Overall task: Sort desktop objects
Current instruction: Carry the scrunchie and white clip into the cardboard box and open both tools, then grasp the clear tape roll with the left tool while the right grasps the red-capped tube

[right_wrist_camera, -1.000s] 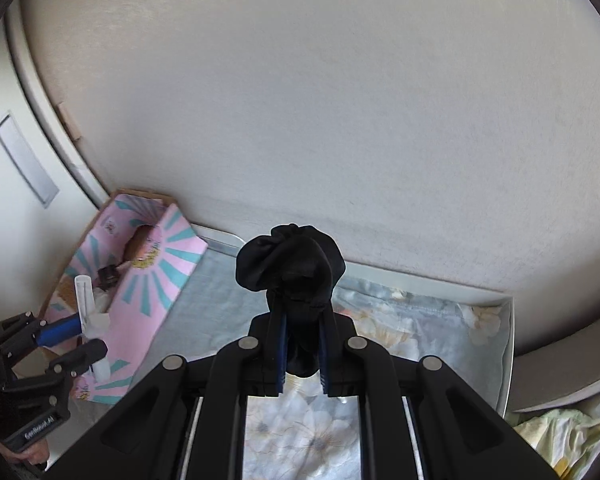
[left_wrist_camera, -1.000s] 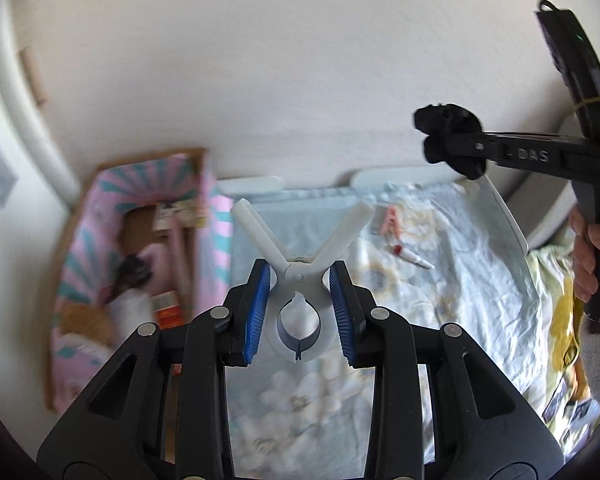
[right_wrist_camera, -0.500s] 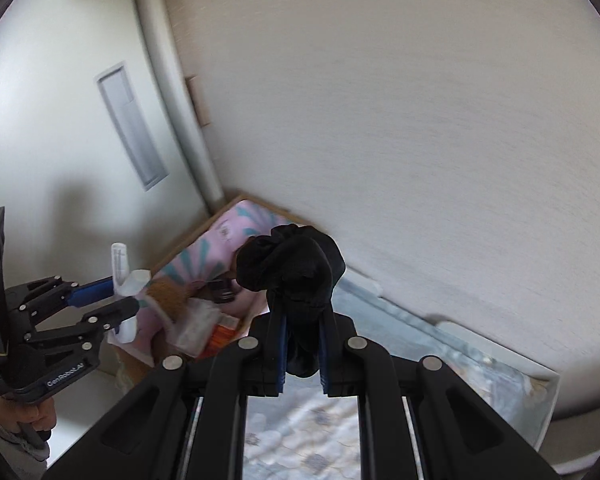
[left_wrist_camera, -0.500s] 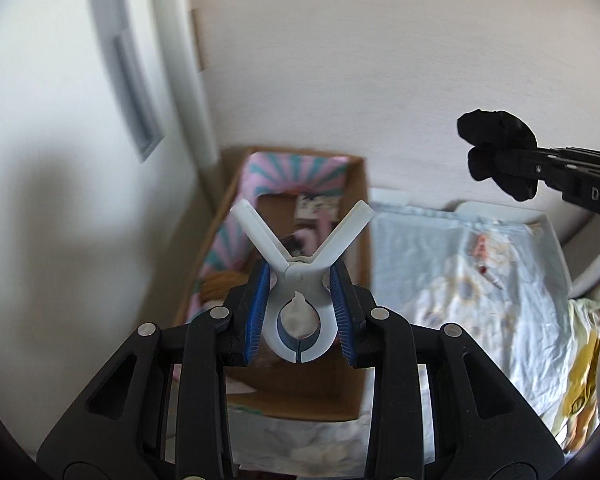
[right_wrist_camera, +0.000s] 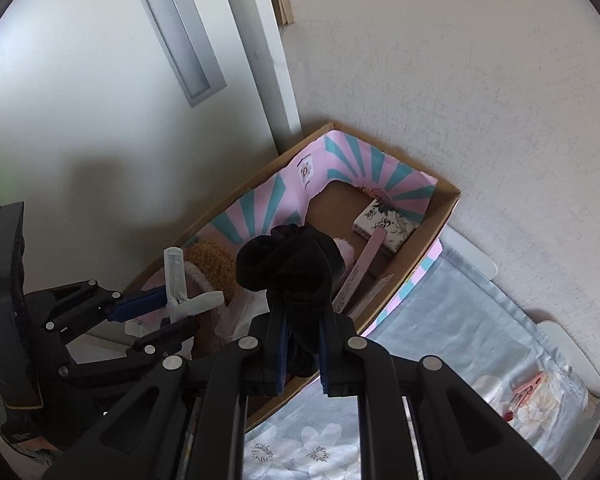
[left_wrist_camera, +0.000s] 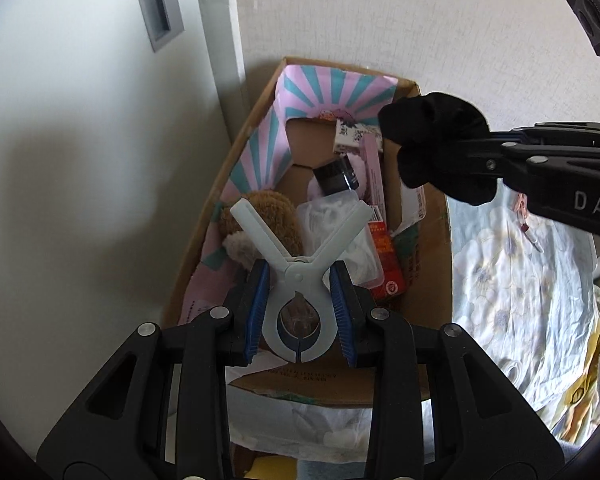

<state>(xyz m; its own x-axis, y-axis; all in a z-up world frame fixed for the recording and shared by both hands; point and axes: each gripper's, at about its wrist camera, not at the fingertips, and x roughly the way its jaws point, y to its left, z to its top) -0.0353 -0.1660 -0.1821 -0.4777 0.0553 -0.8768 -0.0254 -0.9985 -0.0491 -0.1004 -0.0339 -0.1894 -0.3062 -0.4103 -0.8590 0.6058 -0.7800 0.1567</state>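
You are carrying a white plastic clamp [left_wrist_camera: 299, 280] in the left gripper [left_wrist_camera: 300, 316], its jaws clamped on the clamp's rounded body, handles splayed forward over the cardboard box [left_wrist_camera: 428, 344]. It looks light, stiff and a little slick, so that body grip suits it. Your right gripper [right_wrist_camera: 302, 354] is pinching a soft black scrunchie [right_wrist_camera: 288, 258], bunched above the pads, also over the box.

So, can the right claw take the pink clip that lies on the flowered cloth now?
Probably not yet: the right claw is shut on the black scrunchie, so it has no free grip; the pink clip itself lies uncovered.
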